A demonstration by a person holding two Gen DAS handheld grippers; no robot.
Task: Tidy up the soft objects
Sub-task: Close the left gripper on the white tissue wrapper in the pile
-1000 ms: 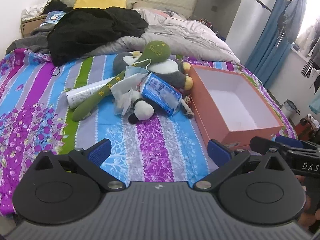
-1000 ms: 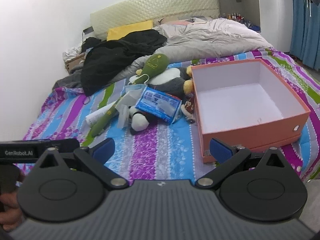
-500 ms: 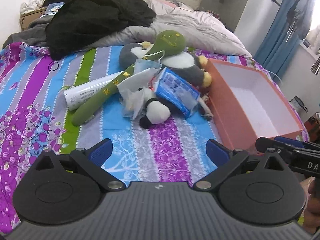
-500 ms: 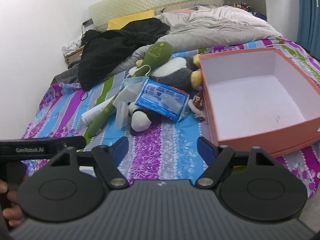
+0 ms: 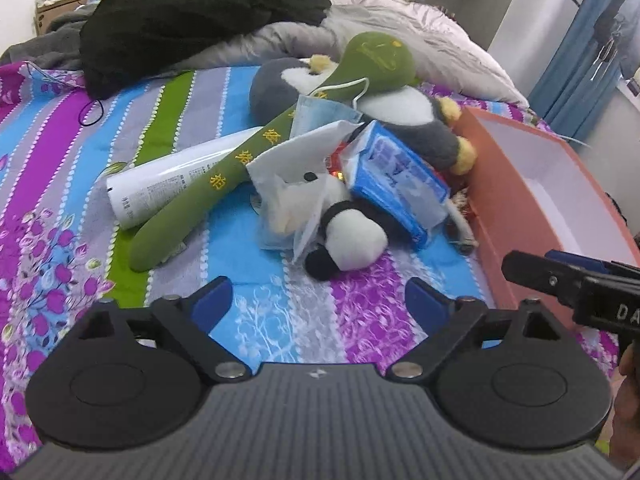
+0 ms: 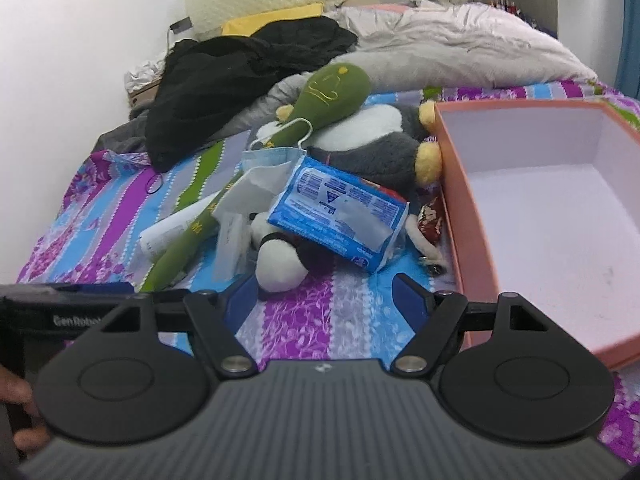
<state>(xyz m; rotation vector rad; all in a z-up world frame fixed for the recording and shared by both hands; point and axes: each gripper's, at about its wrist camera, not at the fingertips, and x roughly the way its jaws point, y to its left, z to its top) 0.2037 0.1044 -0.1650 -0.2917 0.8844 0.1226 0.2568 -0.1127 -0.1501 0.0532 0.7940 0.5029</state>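
The striped bedspread fills most of both views, in purple, blue, grey and green bands. A grey duvet and a black garment lie bunched across the upper part of each frame. The orange box, open-topped with a white interior, occupies the right side of the right wrist view and the right edge of the left wrist view; nothing is visible inside it.

The soft objects form one pile at frame centre, just left of the box:
- grey and white plush penguin, yellow feet touching the box wall
- long green plush with yellow characters, its round head resting on the penguin, its tail pointing to the lower left
- white tube, partly under the green plush
- blue tissue pack, lying over the panda plush
- crumpled white bag and blue face mask, near the pile's centre

The left gripper, at lower centre of its view, has its jaws wide and closing, with nothing between them. The right gripper has its jaws apart and empty, with the panda plush just beyond the left pad. A hand shows at the lower left edge
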